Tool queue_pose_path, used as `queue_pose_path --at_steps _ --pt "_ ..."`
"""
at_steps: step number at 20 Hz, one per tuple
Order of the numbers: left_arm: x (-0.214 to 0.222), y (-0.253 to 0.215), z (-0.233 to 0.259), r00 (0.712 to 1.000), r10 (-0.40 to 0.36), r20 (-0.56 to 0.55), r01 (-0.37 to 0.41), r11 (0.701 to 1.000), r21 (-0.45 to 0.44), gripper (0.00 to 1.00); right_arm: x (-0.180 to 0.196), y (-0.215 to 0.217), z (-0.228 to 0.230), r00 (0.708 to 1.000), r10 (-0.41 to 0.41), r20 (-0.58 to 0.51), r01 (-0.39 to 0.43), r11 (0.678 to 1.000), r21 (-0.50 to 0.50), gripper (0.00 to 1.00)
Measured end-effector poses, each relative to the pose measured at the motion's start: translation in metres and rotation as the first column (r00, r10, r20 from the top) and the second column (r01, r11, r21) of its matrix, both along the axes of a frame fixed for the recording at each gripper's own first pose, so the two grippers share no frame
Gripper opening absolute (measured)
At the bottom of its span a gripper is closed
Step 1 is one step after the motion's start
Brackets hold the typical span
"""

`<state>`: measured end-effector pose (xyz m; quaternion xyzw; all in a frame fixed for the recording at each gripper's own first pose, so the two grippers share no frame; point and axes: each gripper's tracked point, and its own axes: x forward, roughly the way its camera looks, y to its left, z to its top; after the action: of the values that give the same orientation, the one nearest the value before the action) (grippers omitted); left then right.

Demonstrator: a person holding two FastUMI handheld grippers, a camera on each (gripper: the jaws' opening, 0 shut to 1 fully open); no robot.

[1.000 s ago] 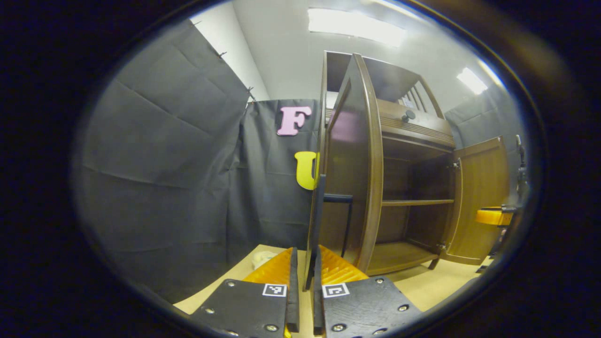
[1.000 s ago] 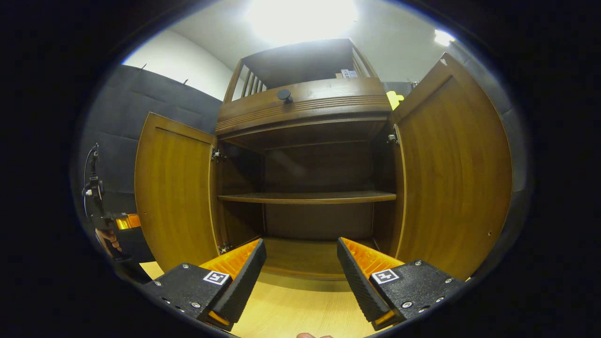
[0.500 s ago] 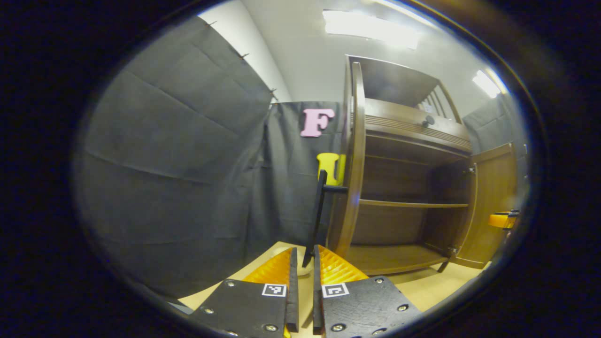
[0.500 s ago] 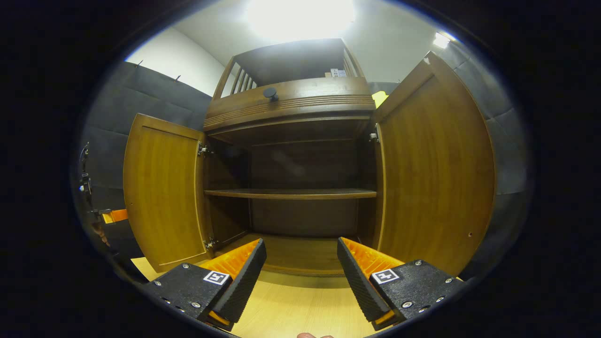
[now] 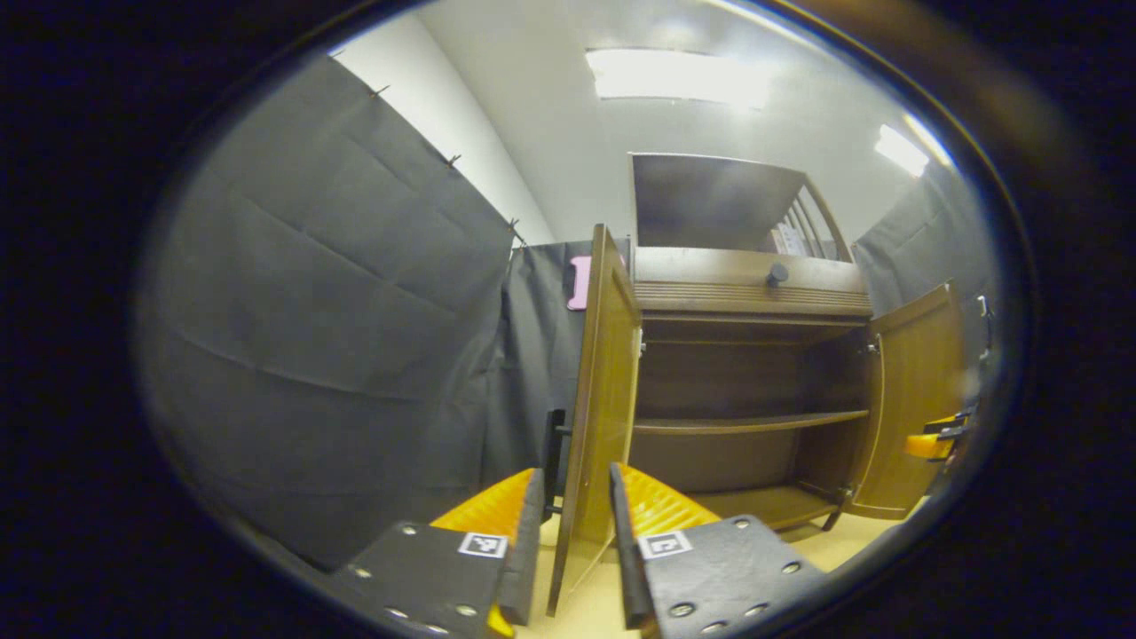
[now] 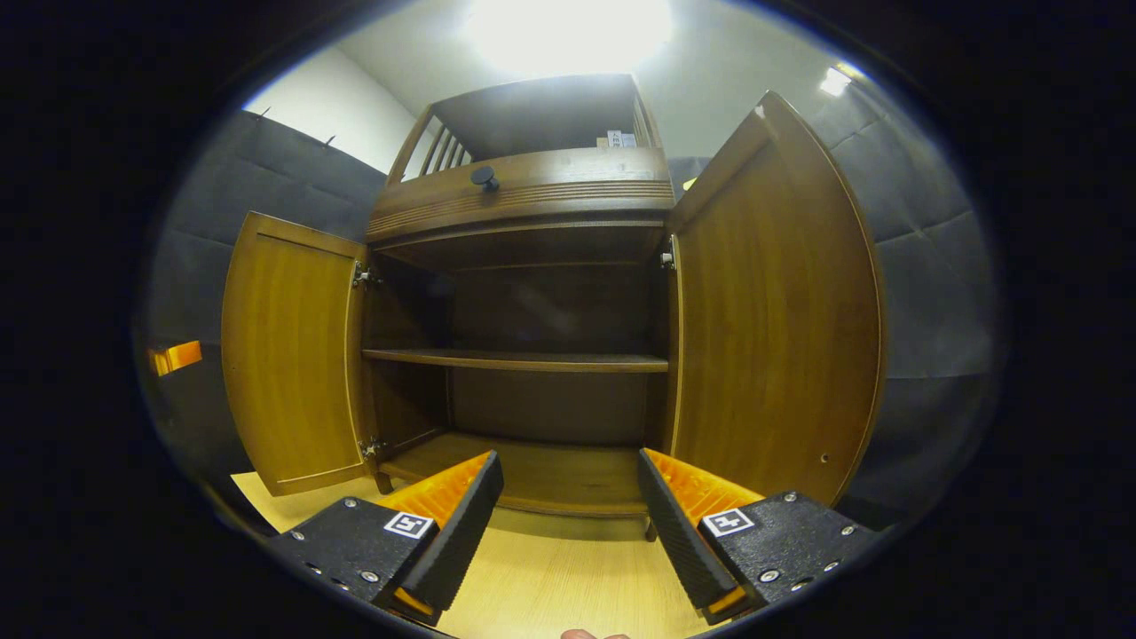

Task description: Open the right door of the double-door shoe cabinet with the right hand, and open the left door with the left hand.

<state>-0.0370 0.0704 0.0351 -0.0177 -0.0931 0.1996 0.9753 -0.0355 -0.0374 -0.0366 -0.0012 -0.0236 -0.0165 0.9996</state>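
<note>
Left gripper (image 5: pixel 572 541) fingers apart, straddling the lower free edge of the left door (image 5: pixel 603 390), no firm squeeze visible. Black handle (image 5: pixel 555 461) just behind that edge. Right gripper (image 6: pixel 568 506) spread wide on nothing, low before the shoe cabinet (image 6: pixel 524 213). Both doors swung out; right door (image 6: pixel 772 311) beside the bare shelf (image 6: pixel 515 359). Round knob (image 6: pixel 485 177) above the shelf.

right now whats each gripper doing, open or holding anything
left gripper: open, fingers either side of the left door edge, no grip.
right gripper: open, holding nothing.
</note>
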Motion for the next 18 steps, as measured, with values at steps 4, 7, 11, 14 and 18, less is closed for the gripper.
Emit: queue_pose_path --at_steps 4,7,11,14,18 --pt "0.017 -0.026 -0.005 0.997 -0.062 -0.046 0.062 0.998 -0.012 0.92 -0.01 -0.009 -0.009 1.0 0.021 -0.01 -0.021 1.0 -0.023 0.94" --pt "0.02 -0.045 -0.005 0.992 -0.112 -0.057 0.112 0.994 -0.008 0.95 -0.013 -0.013 -0.016 0.999 0.047 -0.027 -0.047 0.999 -0.013 0.94" --pt "0.027 -0.067 -0.004 0.987 -0.157 -0.033 0.156 0.987 -0.03 0.92 -0.012 -0.022 -0.017 0.998 0.062 -0.01 -0.062 0.998 -0.007 0.94" --pt "0.038 -0.079 -0.007 0.982 -0.187 -0.014 0.185 0.979 -0.079 0.95 -0.01 -0.024 -0.015 0.996 0.094 0.012 -0.094 0.995 0.027 0.94" --pt "0.04 -0.085 -0.012 0.981 -0.192 -0.038 0.188 0.978 -0.089 0.94 -0.009 -0.024 -0.007 0.991 0.117 0.057 -0.12 0.991 0.05 0.94"
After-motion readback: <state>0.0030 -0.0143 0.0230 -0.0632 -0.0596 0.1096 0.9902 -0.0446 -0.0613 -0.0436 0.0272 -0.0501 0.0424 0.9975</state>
